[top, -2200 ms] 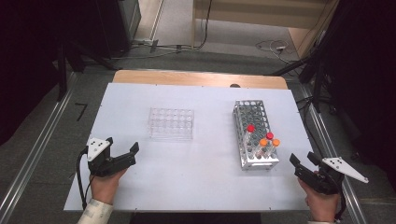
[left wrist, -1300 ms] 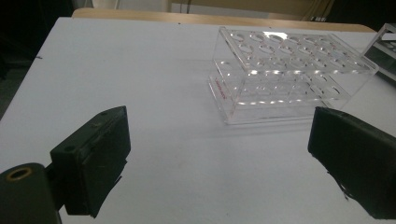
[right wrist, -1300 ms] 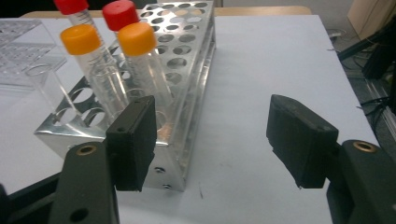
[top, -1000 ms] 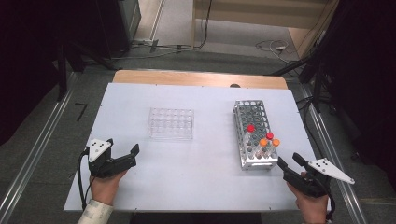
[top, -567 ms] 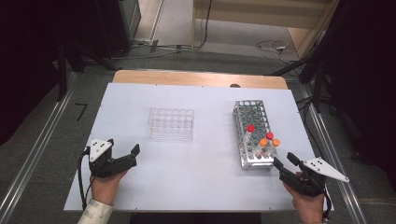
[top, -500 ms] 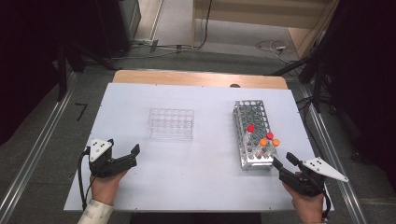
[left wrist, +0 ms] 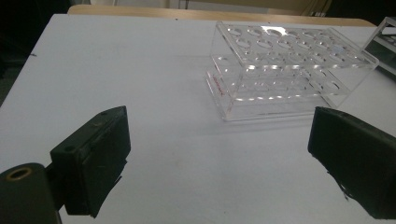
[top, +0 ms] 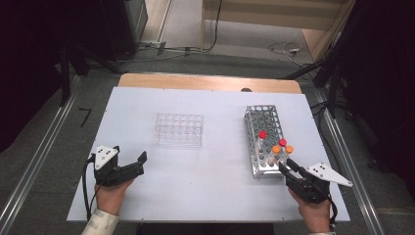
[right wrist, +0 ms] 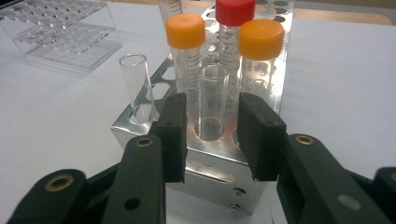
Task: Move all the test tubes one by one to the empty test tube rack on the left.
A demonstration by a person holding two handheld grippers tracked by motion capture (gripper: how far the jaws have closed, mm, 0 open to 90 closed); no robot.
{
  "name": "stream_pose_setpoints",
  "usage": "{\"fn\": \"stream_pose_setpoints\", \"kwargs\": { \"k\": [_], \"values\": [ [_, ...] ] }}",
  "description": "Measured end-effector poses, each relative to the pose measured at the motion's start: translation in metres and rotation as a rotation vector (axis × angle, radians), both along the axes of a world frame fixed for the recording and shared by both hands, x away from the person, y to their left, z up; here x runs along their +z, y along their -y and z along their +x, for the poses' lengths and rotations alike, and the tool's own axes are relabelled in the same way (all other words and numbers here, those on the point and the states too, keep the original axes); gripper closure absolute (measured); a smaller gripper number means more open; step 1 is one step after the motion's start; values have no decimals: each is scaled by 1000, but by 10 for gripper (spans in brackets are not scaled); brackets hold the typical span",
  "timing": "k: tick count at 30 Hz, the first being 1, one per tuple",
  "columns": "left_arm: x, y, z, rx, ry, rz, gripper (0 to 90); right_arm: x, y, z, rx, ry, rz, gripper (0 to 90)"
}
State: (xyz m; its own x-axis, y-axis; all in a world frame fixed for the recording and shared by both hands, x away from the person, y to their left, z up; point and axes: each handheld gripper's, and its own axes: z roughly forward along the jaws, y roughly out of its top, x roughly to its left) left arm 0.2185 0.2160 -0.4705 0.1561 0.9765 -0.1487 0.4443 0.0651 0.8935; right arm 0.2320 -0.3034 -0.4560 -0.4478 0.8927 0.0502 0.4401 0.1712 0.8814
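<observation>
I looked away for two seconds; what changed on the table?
The right gripper moved in to the metal tube rack's near end, and its jaws have just been closing around an uncapped clear tube, not yet gripping. The left gripper and clear plastic rack stayed put.

The metal rack [top: 264, 142] is a shiny perforated box standing on the right half of the desk, its long side running away from the person; at its near end stand several tubes, all upright; an open clear tube [right wrist: 212, 100] sits in the front row, uncapped and empty, lined up with the gap between the two black fingers [right wrist: 173, 135] and not touched by them; a second open clear tube [right wrist: 137, 88] stands at the near-left corner, slightly tilted; behind them rise two orange-capped tubes [right wrist: 186, 49] and a red-capped tube [right wrist: 235, 18]; a further red-capped tube [top: 263, 135] stands farther back.
</observation>
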Motion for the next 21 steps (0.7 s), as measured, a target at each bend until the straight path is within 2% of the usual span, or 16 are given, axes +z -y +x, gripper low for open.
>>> {"fn": "stream_pose_setpoints", "kwargs": {
  "k": [9,21],
  "values": [
    [0,1,0,1,-1,2,64,-3,-5,6,-17,5,-19,673],
    [-1,2,1,-6,-4,10,64,-6,-9,10,-12,12,-38,726]
  ]
}}
